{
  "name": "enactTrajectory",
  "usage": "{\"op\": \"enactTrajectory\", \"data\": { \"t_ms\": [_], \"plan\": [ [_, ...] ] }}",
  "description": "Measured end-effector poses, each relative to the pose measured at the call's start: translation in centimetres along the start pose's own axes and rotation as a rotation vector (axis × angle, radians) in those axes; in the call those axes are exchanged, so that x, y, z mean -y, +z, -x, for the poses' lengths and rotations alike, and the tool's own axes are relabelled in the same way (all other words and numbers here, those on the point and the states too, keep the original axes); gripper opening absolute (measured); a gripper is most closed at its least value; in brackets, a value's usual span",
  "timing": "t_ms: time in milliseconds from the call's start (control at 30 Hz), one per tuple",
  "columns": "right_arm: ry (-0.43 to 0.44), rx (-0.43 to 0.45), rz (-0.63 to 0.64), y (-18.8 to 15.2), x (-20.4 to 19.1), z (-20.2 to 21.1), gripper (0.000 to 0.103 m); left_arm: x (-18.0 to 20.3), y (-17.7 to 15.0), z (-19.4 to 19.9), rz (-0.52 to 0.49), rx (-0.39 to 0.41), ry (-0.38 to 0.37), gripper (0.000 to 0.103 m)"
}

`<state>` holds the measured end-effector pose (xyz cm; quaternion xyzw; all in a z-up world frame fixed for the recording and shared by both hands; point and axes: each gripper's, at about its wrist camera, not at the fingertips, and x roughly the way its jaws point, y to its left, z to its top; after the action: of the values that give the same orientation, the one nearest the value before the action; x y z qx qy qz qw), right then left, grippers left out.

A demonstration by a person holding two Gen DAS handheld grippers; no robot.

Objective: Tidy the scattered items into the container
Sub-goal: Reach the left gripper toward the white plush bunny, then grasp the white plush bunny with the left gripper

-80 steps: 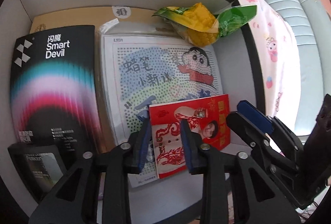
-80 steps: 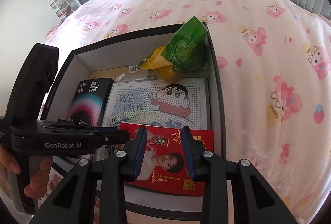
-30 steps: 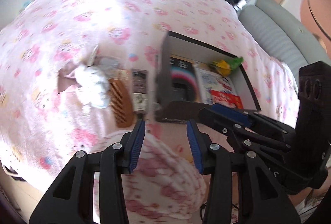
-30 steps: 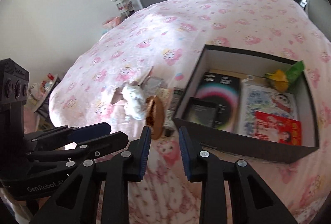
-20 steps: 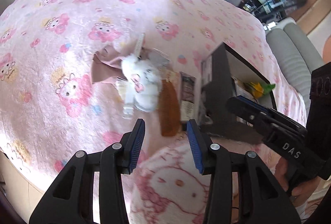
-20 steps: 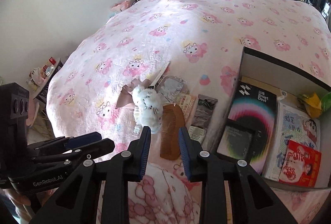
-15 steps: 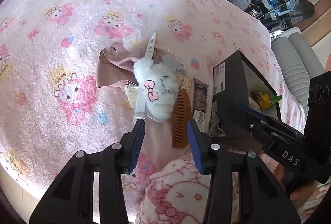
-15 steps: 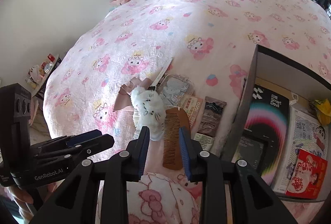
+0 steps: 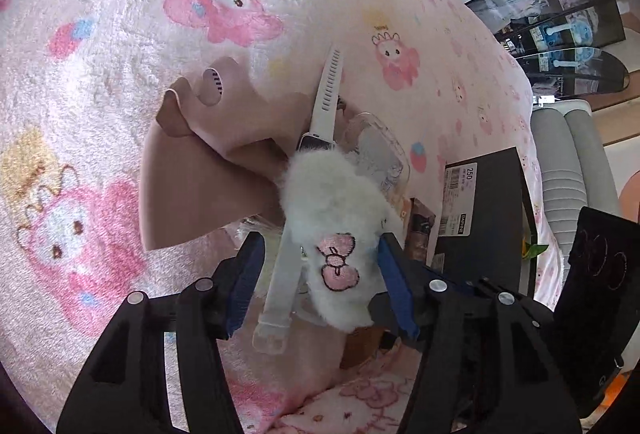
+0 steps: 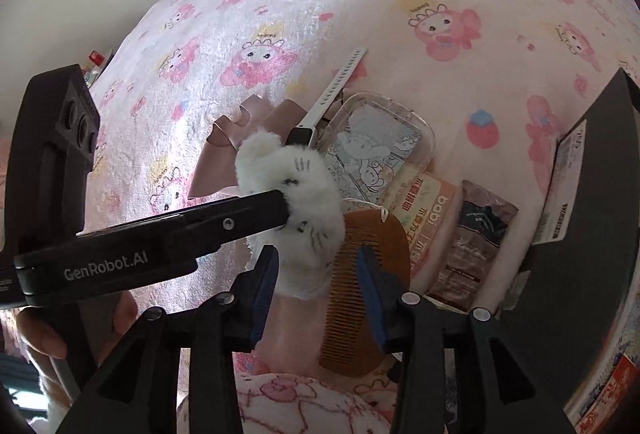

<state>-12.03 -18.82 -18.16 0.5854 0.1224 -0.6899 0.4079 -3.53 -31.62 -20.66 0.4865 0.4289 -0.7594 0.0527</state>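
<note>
On the pink bedspread lies a pile of loose items. A white fluffy plush [image 9: 336,218] with a pink bow lies on a white watch strap [image 9: 328,93]. My left gripper [image 9: 320,286] is low over them, its jaws opening, with the plush and strap end between them; only the right pad brushes the fur. Seen from the right wrist, one of its fingers [image 10: 240,222] reaches into the plush [image 10: 296,193]. My right gripper [image 10: 318,290], jaws opening too, hovers over the plush's lower end and the wooden comb [image 10: 368,274], gripping nothing.
A pink cloth [image 9: 208,169] lies under the plush. A clear phone case [image 10: 376,149], a pink packet [image 10: 424,209] and a brown sachet [image 10: 476,238] lie beside the comb. The black box [image 10: 592,193] stands at the right. A person's hand [image 10: 40,334] holds the left gripper.
Both grippers have come away from the box and dropped close to the pile. Both pairs of jaws stand wider. The plush now lies between the left fingers.
</note>
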Motion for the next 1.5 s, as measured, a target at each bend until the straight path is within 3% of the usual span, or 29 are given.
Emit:
{"op": "enactTrajectory", "data": {
  "t_ms": [100, 167, 300, 533, 700, 833, 1033, 1133, 1233, 1333, 1500],
  "plan": [
    [-0.018, -0.015, 0.005, 0.4, 0.0, -0.9, 0.045, -0.3, 0.3, -0.9, 0.026, -0.006, -0.021, 0.063],
    [0.021, -0.017, -0.001, 0.6, 0.1, -1.4, 0.045, -0.3, 0.3, -1.1, 0.026, 0.007, -0.025, 0.063],
    [0.112, -0.013, -0.047, 0.6, 0.7, -2.0, 0.035, -0.2, 0.2, -0.4, 0.034, 0.027, -0.078, 0.037],
    [0.149, 0.136, -0.041, -1.6, 0.0, 4.2, 0.031, 3.2, -2.1, 4.4, -0.011, 0.09, -0.185, 0.035],
    [0.166, 0.243, -0.071, -6.1, 0.5, 10.8, 0.03, 8.7, -5.7, 7.1, -0.143, 0.08, -0.221, 0.035],
    [0.127, 0.316, -0.106, -10.4, 1.7, 15.3, 0.03, 13.3, -9.1, 7.3, -0.241, 0.033, -0.251, 0.035],
    [0.036, 0.355, -0.166, -19.1, 5.0, 20.0, 0.03, 19.3, -16.2, 4.3, -0.375, -0.094, -0.285, 0.035],
    [-0.018, 0.345, -0.208, -23.9, 7.3, 21.0, 0.03, 21.6, -19.9, 0.9, -0.427, -0.174, -0.292, 0.035],
    [-0.009, 0.311, -0.337, -27.8, 11.1, 20.4, 0.03, 22.9, -22.7, -3.6, -0.419, -0.275, -0.274, 0.035],
    [-0.043, 0.288, -0.41, -30.2, 14.0, 19.4, 0.03, 24.4, -24.4, -6.4, -0.455, -0.317, -0.208, 0.035],
    [-0.089, 0.2, -0.353, -29.9, 17.0, 15.7, 0.026, 25.9, -25.5, -10.5, -0.543, -0.319, 0.043, 0.035]
  ]
}}
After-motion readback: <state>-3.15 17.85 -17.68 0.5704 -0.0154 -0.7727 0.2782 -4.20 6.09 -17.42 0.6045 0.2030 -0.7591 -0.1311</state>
